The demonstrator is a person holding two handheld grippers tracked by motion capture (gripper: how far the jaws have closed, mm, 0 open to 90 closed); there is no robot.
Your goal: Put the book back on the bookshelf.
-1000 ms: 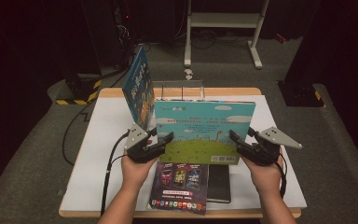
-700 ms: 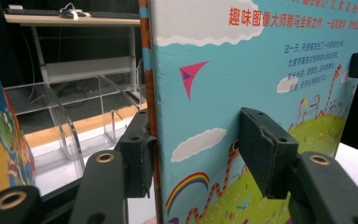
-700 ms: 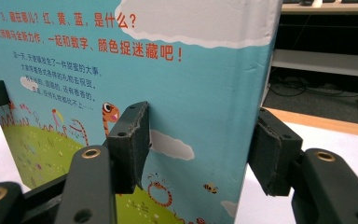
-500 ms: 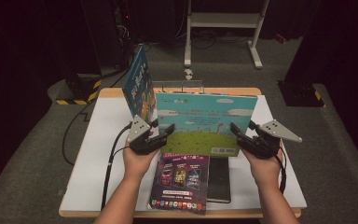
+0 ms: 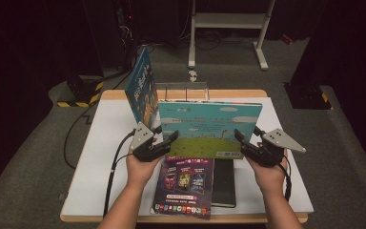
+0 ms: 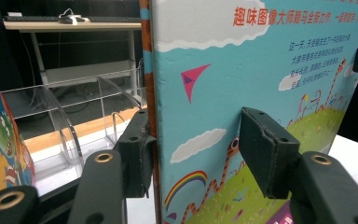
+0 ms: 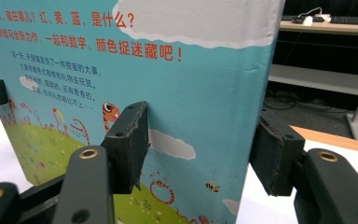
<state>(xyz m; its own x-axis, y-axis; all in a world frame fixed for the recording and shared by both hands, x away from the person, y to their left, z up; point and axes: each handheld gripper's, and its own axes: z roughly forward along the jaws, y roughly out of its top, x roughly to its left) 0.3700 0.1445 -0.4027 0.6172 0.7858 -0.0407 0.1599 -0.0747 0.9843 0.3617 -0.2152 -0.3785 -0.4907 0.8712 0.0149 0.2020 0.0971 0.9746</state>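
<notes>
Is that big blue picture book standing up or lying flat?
Upright. The picture book stands on its bottom edge, cover facing the person, between the left gripper and right gripper.

The sky-blue picture book point(image 5: 209, 129) stands upright, back cover toward the person, above the table's middle.

Right gripper view. The right gripper point(image 7: 198, 149) straddles the outer edge of an upright picture book point(image 7: 168, 93), one black jaw before the cover and the other behind it. The near jaw's pad stands just off the cover; contact at the far pad cannot be judged. The cover shows blue sky, white clouds, green grass, striped snakes, a bee and red and black Chinese text. A white surface point(image 7: 0, 154) lies below. Beyond the book stand a white shelf frame point(image 7: 335, 77) and a desk point(image 7: 326, 25) bearing a keyboard.
</notes>
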